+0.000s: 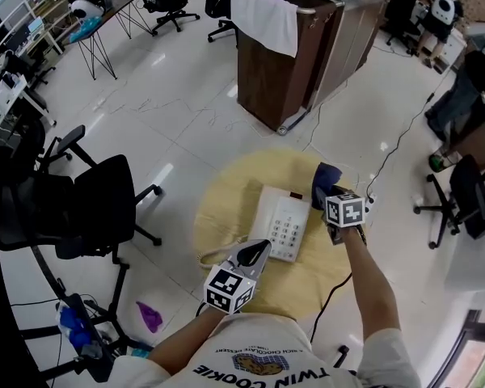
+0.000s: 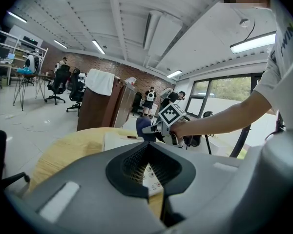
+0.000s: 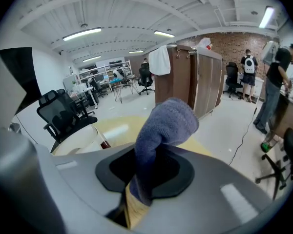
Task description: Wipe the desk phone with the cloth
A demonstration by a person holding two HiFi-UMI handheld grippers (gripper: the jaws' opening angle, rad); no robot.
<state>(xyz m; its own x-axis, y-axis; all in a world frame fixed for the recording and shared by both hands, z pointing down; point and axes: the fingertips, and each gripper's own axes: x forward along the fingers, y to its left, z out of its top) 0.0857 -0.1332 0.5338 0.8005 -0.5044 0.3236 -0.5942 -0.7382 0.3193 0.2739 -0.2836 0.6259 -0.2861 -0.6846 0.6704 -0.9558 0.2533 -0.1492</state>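
A white desk phone (image 1: 281, 223) lies on a round yellow table (image 1: 226, 208). Above the phone's far right corner my right gripper (image 1: 323, 194) is shut on a blue cloth (image 1: 325, 175). In the right gripper view that cloth (image 3: 163, 130) sticks up out of the gripper (image 3: 146, 174), and the phone (image 3: 78, 140) shows at the left. My left gripper (image 1: 261, 249) is shut with nothing in it, its tip at the phone's near edge. The left gripper view looks over my left gripper (image 2: 149, 165) to the phone (image 2: 119, 140), the right gripper (image 2: 158, 128) and the cloth (image 2: 144, 128).
A black office chair (image 1: 97, 208) stands close to the table's left. Behind the table is a brown wooden cabinet (image 1: 299, 55) with a white towel (image 1: 265, 18) over it. Another chair (image 1: 461, 204) and a floor cable (image 1: 396, 148) are at the right. The phone's cord (image 1: 210, 257) trails off the near left.
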